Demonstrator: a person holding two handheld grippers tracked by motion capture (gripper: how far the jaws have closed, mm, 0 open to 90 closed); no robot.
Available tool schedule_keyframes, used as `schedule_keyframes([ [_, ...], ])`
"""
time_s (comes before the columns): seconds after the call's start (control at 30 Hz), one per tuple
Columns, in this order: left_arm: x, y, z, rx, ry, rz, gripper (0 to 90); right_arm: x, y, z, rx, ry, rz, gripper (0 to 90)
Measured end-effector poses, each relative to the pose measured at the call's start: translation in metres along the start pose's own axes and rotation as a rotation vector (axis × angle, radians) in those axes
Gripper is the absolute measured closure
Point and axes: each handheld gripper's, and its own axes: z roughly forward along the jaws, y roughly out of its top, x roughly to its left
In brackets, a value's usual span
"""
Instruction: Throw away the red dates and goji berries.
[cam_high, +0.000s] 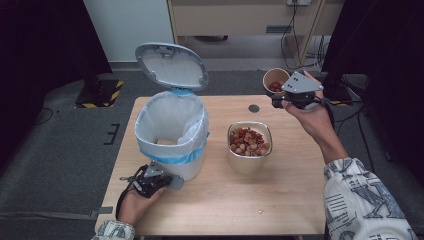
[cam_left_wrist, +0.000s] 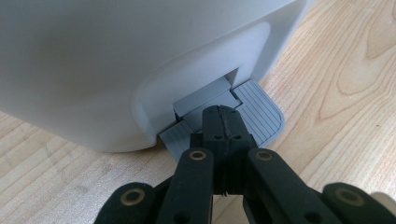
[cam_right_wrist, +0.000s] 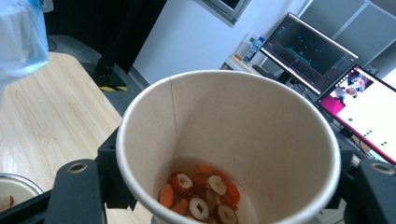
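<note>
A white pedal bin (cam_high: 172, 132) with a blue liner stands on the left of the wooden table (cam_high: 285, 200), its grey lid (cam_high: 171, 65) raised. My left gripper (cam_high: 156, 181) is low at the bin's base. In the left gripper view it (cam_left_wrist: 223, 122) is shut, tips resting on the grey pedal (cam_left_wrist: 261, 114). My right gripper (cam_high: 289, 101) hangs over the table's far right edge, shut on a paper cup (cam_high: 276, 80). In the right gripper view the cup (cam_right_wrist: 261, 121) stands upright between the jaws, with red and orange fruit slices (cam_right_wrist: 201, 193) at its bottom.
A metal bowl (cam_high: 249, 164) heaped with red and pale fruit pieces sits mid-table, right of the bin. A pale object (cam_high: 166, 142) lies inside the bin. A dark round spot (cam_high: 254, 108) marks the table's far edge. Monitors (cam_right_wrist: 327, 60) stand beyond the cup.
</note>
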Motion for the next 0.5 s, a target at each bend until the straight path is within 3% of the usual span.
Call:
schedule_keyframes([
  [0.13, 0.000, 0.000, 0.000, 0.000, 0.000, 0.001, 89.9, 0.001, 0.001, 0.000, 0.005, 0.009, -0.027, 28.1],
  [0.3, 0.000, 0.000, 0.000, 0.000, -0.001, 0.000, 90.0, -0.001, -0.002, -0.001, 0.015, -0.010, -0.020, 28.1],
  [0.5, 0.000, 0.000, 0.000, 0.000, 0.001, 0.000, 90.0, 0.010, 0.003, 0.005, 0.002, 0.033, -0.047, 28.1],
])
